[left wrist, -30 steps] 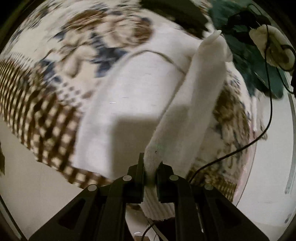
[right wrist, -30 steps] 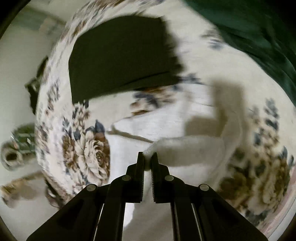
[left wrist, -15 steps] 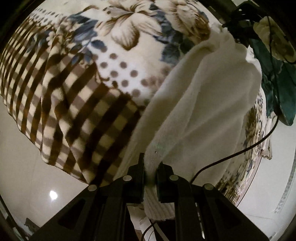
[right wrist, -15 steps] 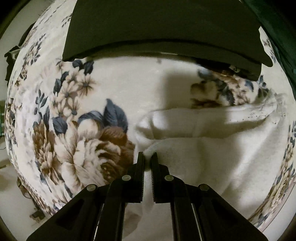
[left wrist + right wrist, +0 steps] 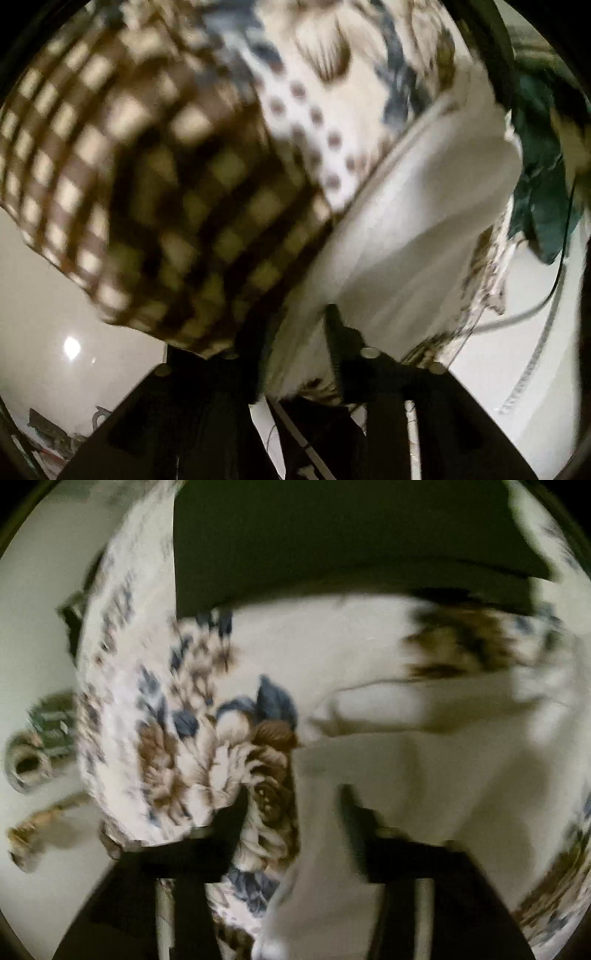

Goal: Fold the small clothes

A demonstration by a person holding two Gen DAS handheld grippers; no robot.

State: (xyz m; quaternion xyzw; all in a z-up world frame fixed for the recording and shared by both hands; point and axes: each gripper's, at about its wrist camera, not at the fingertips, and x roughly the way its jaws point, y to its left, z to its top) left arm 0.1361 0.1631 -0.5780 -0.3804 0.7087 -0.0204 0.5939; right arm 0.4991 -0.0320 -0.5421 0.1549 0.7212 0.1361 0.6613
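Opening over the white garment (image 5: 424, 229), left gripper (image 5: 291, 325) part-spread, right gripper (image 5: 295, 797) wider — cloth between both, unpinched

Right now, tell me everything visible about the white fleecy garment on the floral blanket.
The white fleecy garment looks soft, thick and plain. It lies folded over on the floral blanket, one layer doubled back along a rounded fold, below a dark folded cloth. Both views are blurred. The left hand-held gripper and right hand-held gripper are opening, with its near edge between their fingers.
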